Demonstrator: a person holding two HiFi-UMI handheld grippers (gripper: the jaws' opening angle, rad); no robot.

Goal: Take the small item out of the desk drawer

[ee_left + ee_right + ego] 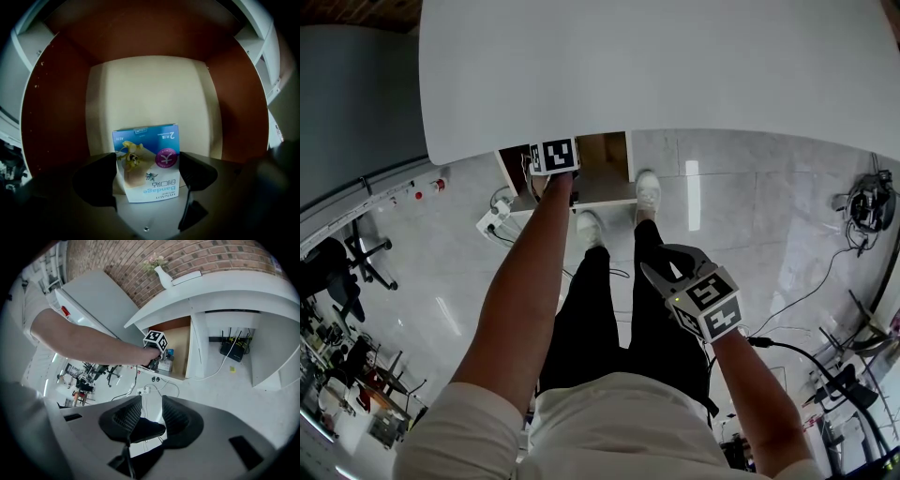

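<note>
Crowded along nine o'clock in the head view: office chairs (356, 253) and gear on the pale floor (750, 216), plus a power strip (494, 220) just beside the drawer's left corner. Overhung across twelve o'clock by the white tabletop (675, 66), curved edge cutting over the open drawer (605, 200). White shoes (648, 192) right at the drawer front. Open floor from three to four o'clock, out to tangled cables (867, 202) at the far right edge.

Inside the drawer, in the left gripper view: brown walls, cream bottom, and a blue-and-white bandage box (146, 154) at six o'clock, apart from the walls. Pinched there by the left tool (148, 174), one dark pad against each side of the box, print upside down toward the camera. Resting on the bottom or lifted, not clear.

At five o'clock in the head view, well apart from drawer and box, over the person's legs: right tool (151, 401), pads spread, empty.
</note>
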